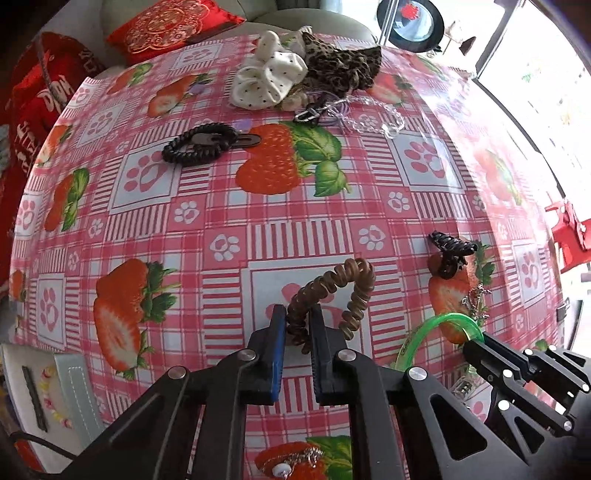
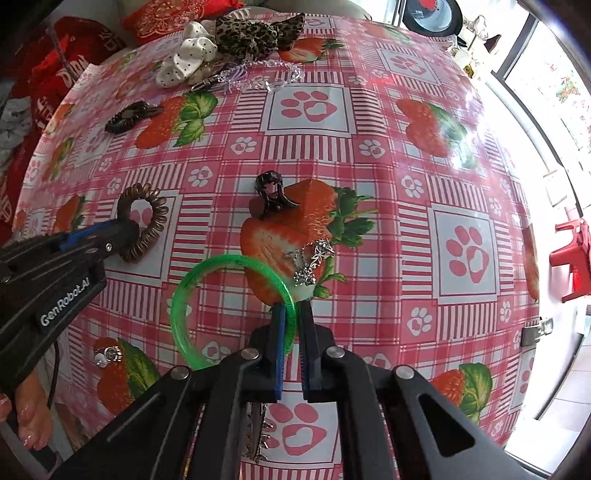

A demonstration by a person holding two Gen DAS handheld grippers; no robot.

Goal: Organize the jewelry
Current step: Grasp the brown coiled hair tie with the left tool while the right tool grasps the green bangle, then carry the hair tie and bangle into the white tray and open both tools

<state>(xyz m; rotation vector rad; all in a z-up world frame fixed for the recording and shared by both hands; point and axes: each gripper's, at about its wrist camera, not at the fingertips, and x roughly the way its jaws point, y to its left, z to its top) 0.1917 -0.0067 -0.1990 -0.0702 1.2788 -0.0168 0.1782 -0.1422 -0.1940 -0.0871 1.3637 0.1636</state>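
My left gripper (image 1: 298,314) is shut on a brown spiral hair tie (image 1: 334,291), held just above the strawberry tablecloth; it shows at the left of the right wrist view (image 2: 142,225). My right gripper (image 2: 291,314) is shut on a green bangle (image 2: 207,295), also seen in the left wrist view (image 1: 448,321). A dark claw clip (image 2: 271,195) and a silver chain piece (image 2: 312,260) lie just ahead of the right gripper. A black spiral tie with a brown clip (image 1: 203,142) lies farther back.
Scrunchies, white dotted (image 1: 266,77) and leopard (image 1: 343,61), with a clear bead bracelet (image 1: 376,118), lie at the far edge. A white jewelry box (image 1: 48,395) holds a bead bracelet at the near left. A ring (image 2: 107,354) lies near front. Red cushions (image 1: 166,26) lie behind.
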